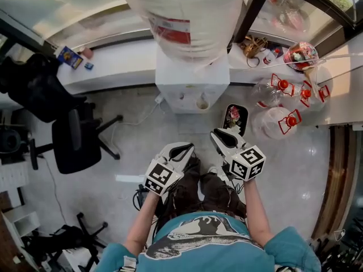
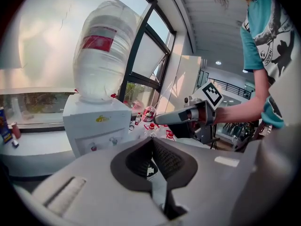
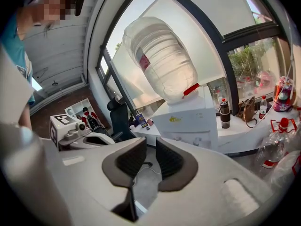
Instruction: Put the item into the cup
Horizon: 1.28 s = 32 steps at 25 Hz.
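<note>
Jaws of the left gripper (image 2: 151,142) meet at their tips and hold nothing. Those of the right gripper (image 3: 150,145) stand apart with only floor showing through the gap. In the head view both grippers, left (image 1: 184,148) and right (image 1: 219,134), are held side by side above the person's knees. Their jaws point forward at a white water dispenser (image 1: 191,78) with a big upturned bottle (image 1: 187,16) on top.

What looks like a small pale cup (image 1: 202,103) stands upright in the dispenser's front recess, mouth up, well apart from both grippers. I cannot tell which thing is meant to go into it, nor how that thing lies or points.

Clear jugs with red caps (image 1: 278,118) lie on the floor to the right, and a flowered case (image 1: 234,117) lies just ahead of the right gripper. A black office chair (image 1: 74,140) stands at the left.
</note>
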Available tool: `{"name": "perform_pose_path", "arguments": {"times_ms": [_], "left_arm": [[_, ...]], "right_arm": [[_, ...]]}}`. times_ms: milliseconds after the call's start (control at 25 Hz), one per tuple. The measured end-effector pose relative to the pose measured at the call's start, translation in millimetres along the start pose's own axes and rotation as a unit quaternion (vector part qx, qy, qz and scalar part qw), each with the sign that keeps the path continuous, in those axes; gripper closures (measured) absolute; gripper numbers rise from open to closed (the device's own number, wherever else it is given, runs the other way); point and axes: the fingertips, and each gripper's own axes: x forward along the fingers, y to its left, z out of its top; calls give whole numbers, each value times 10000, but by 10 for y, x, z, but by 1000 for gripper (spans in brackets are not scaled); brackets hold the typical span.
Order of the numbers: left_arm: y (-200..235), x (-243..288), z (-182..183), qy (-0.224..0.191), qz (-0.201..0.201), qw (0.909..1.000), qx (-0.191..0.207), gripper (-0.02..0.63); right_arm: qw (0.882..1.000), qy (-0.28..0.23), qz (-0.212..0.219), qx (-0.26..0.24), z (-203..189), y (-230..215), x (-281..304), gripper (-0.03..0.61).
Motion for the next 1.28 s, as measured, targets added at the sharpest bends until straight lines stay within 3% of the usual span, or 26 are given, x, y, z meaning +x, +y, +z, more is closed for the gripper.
{"name": "perform_pose_path", "arguments": {"times_ms": [320, 640, 1280], "left_arm": [[-233, -34, 213, -212, 118, 9997, 11, 601], [-812, -59, 260, -299, 37, 9995, 49, 600], [-1688, -358, 328, -640, 234, 9974, 230, 595]], "right_arm": [[9998, -128, 80, -104, 15, 195, -432, 554], [9986, -471, 215, -132, 23, 400, -935, 586], [9907, -918, 350, -947, -106, 896, -1643, 577]]}}
